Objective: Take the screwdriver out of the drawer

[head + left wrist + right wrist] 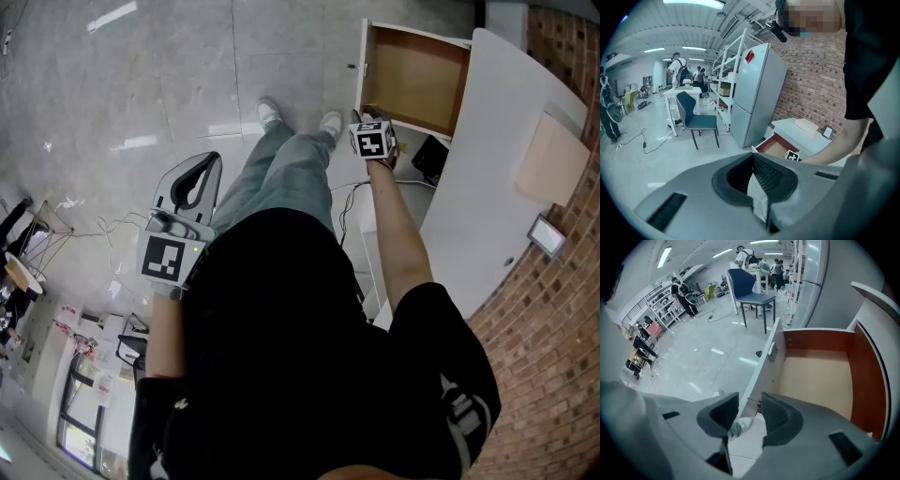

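The right tool (750,400) is hanging over the near corner of the pulled-out drawer (818,376). Its jaws are standing apart and gripping nothing (only the drawer's white front panel (761,366) and a shoe (739,426) are showing beyond them). The screwdriver cannot be made out in any view. The left tool (753,158) is hovering at the person's side over the floor (141,84), jaws closed tip to tip. The white counter (497,187) above the drawer is carrying a tan box (551,159) beside a brick wall (553,309).

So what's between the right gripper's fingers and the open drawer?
Nothing: the right gripper view shows the right gripper open and empty, right at the drawer's white front panel.
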Motion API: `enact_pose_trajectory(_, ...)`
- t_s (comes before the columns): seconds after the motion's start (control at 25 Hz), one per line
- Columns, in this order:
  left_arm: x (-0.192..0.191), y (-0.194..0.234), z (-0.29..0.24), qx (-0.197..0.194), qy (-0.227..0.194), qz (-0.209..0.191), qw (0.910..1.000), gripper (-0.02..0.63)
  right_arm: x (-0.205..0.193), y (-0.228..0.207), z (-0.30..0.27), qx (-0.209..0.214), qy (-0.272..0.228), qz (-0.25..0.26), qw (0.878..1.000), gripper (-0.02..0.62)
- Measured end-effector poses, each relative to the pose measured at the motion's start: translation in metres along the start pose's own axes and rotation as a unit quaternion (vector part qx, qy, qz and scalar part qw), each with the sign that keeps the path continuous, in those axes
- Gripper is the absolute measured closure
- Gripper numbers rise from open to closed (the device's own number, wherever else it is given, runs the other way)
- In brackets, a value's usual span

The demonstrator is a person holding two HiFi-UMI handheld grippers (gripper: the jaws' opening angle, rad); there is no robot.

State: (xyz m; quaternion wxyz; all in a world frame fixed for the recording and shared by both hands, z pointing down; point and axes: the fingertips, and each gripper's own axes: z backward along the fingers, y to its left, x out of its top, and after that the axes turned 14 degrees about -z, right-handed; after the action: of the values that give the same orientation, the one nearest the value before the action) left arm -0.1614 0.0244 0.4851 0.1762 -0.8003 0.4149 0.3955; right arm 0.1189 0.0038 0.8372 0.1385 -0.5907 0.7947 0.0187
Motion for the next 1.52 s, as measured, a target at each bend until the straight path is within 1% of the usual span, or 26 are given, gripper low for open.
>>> enact_pose_trajectory(0.12,-0.006,0.002,0.001,0.0,0.003,0.005,1.0,0.602,-0.001,-0.002,-0.007,-0.008,0.004,-0.005,1.0,0.436)
enact_pose_trajectory(0.24,-0.008,0.004,0.002,0.0,0.005,0.009,0.9999,0.603,-0.004,-0.003,-0.013,-0.006,0.005,-0.015,1.0,0.437)
enact_pose_trajectory(0.48,-0.012,0.006,0.004,0.0,0.006,0.013,0.9999,0.602,-0.009,-0.004,-0.022,-0.008,0.01,-0.053,0.999,0.443)
enact_pose_trajectory(0.64,-0.016,0.009,0.006,0.001,0.006,0.019,0.9998,0.603,-0.008,-0.005,-0.024,-0.014,0.003,-0.077,0.997,0.44)
enact_pose_trajectory(0.84,-0.019,0.01,0.009,0.0,0.005,0.021,0.9998,0.602,-0.009,-0.005,-0.019,-0.027,-0.01,-0.096,0.995,0.467)
enact_pose_trajectory(1.12,-0.018,0.011,0.014,0.002,-0.003,0.021,0.9998,0.603,-0.007,-0.002,-0.011,-0.036,-0.021,-0.101,0.994,0.497)
enact_pose_trajectory(1.32,-0.017,0.01,0.017,0.003,-0.009,0.02,0.9998,0.603,-0.005,-0.009,0.0,-0.054,-0.033,-0.09,0.994,0.541)
enact_pose_trajectory(1.52,-0.012,0.01,0.018,0.005,-0.02,0.02,0.9996,0.603,0.002,-0.021,0.013,-0.079,-0.04,-0.068,0.994,0.56)
